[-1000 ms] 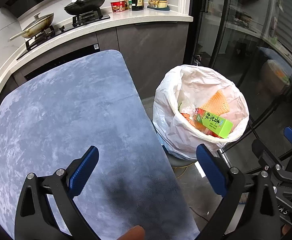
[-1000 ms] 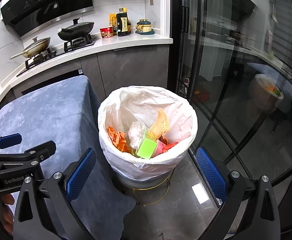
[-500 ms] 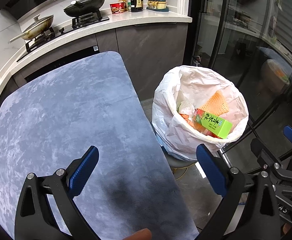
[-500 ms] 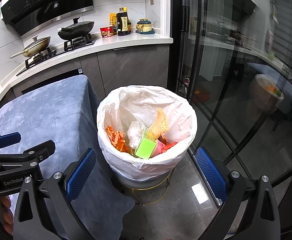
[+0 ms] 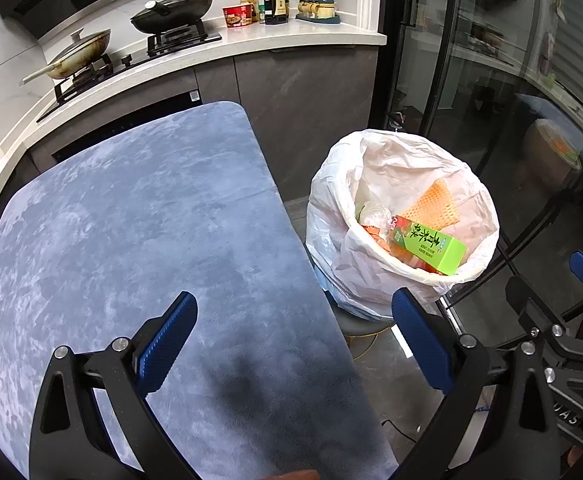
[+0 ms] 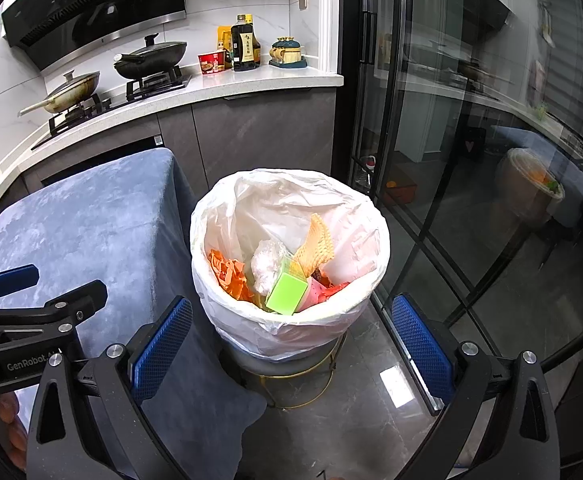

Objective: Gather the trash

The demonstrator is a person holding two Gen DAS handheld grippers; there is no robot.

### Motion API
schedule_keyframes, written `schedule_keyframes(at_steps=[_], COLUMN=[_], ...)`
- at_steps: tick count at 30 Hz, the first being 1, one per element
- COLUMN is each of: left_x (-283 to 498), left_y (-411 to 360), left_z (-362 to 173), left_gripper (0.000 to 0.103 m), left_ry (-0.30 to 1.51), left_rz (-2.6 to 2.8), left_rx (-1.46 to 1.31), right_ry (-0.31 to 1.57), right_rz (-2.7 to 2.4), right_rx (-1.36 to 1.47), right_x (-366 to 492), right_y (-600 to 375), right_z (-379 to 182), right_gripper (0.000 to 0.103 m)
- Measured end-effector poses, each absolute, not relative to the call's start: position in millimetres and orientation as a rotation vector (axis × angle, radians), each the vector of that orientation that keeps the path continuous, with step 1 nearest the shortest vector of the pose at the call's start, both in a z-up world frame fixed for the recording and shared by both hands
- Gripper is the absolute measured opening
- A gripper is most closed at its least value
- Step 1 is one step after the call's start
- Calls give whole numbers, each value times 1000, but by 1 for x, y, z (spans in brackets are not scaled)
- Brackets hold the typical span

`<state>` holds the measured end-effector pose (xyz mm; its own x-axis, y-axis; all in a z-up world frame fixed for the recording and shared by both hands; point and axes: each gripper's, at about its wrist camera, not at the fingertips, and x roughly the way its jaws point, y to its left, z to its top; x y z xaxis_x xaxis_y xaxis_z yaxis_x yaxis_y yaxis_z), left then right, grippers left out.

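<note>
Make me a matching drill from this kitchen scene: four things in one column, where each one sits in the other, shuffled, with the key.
Things
1. green carton
2. black wok
3. dark sauce bottle
4. blue cloth

Places
A. on the stove burner
B. spread over the table
C. in the white-lined trash bin
D. on the white counter, beside the red cup

Pairs: 1-C, 2-A, 3-D, 4-B
</note>
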<state>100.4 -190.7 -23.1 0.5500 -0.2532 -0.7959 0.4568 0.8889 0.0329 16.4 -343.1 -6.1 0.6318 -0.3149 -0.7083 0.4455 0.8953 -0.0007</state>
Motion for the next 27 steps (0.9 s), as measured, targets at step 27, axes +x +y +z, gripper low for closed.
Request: schedule_keyframes(at_steps=[27], left_x=[92], left_y=[-193], left_z=[-33], left_gripper=[93], left_ry=[916], left_rz=[-429], left_rx=[273], right_ry=[787], right_rz=[-447], right_rx=[184], right_x=[8], right_y=[-343], right_z=[-13], right_gripper=[96])
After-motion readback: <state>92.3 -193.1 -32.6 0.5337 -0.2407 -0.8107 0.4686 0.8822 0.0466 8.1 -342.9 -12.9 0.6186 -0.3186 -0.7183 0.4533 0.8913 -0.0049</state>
